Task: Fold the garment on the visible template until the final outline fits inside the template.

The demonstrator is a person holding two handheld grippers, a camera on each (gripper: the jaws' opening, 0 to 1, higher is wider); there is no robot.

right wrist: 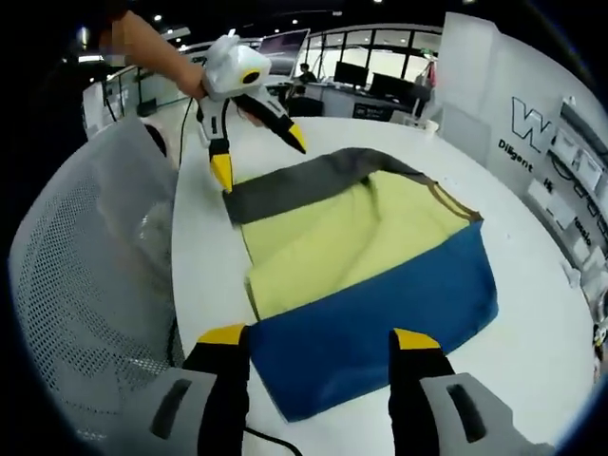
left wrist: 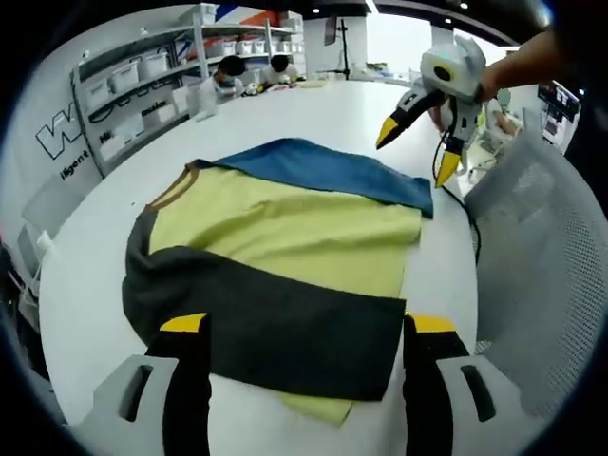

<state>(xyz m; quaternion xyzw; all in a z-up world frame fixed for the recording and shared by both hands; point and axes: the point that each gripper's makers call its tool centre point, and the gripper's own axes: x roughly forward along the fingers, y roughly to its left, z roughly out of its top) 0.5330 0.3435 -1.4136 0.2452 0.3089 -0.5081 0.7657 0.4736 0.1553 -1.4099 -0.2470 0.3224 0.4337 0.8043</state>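
A folded garment (left wrist: 285,228) lies flat on the white round table (left wrist: 313,114), with a yellow middle band, a blue side and a dark grey side. My left gripper (left wrist: 309,328) hovers open over the dark grey edge, holding nothing. The right gripper (left wrist: 416,159), in a person's hand, hangs open above the blue edge's far corner. In the right gripper view the garment (right wrist: 332,247) has its blue part nearest, and my right gripper (right wrist: 318,337) stands open over it. Beyond the grey edge, the left gripper (right wrist: 258,160) is open above the table (right wrist: 532,361).
A white mesh chair (left wrist: 541,266) stands against the table edge beside the garment, also seen as the chair (right wrist: 95,256). A dark cable (left wrist: 472,223) runs along that edge. Shelves with bins (left wrist: 133,85) and seated people are beyond the table.
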